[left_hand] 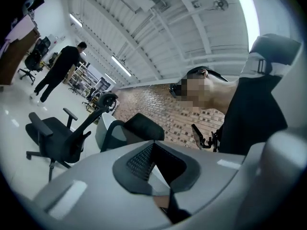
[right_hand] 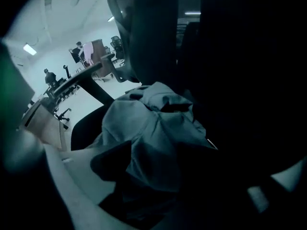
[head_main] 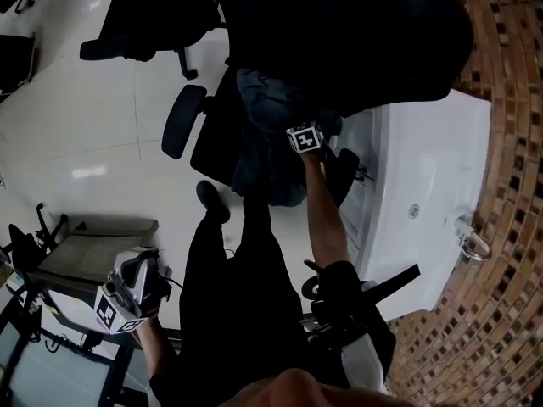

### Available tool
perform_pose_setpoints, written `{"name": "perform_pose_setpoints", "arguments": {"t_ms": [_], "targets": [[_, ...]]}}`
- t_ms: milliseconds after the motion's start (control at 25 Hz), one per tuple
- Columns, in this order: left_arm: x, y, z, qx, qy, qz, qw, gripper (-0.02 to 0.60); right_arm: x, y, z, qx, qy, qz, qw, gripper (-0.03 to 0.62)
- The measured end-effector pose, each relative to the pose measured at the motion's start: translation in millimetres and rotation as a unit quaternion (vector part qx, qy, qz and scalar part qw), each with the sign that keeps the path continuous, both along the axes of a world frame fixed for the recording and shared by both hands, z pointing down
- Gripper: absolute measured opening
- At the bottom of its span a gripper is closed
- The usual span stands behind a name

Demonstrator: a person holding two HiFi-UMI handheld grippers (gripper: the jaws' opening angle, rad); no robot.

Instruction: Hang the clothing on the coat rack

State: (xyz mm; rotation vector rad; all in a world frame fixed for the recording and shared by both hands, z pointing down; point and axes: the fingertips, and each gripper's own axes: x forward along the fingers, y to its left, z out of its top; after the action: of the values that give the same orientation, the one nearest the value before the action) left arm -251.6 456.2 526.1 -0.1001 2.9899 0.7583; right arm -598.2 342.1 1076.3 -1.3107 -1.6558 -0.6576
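As the right gripper [head_main: 304,142] gapes, clothing [right_hand: 148,128] lies between its jaws

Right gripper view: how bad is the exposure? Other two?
Right gripper view: underexposed, right half near black, only the grey-blue garment reads. Left gripper view: bright, heavy fisheye bend, ceiling light strip blown out. Head view: black mass up top lacks detail, glare patch on white floor.
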Motion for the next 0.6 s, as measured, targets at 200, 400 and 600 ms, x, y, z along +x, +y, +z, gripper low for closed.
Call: {"name": "perform_pose_setpoints", "arguments": {"t_ms": [200, 400, 600], "targets": [[-8, 11, 25, 0.017, 0.015, 0.009, 0.9997, 0.002, -9, 2, 19, 0.038, 0.006, -0.006, 0.999, 0.027], [-14, 22, 56, 0.022, 0.036, 0.036, 0.9985, 0.002, 51, 3, -122, -0.059, -0.022, -0.023, 0.998, 0.008], [-26, 14, 134, 0.032, 0.114, 0.084, 0.9894, 0.002, 132, -15, -256, -0.122, -0.064, -0.038, 0.990, 0.006]]}}
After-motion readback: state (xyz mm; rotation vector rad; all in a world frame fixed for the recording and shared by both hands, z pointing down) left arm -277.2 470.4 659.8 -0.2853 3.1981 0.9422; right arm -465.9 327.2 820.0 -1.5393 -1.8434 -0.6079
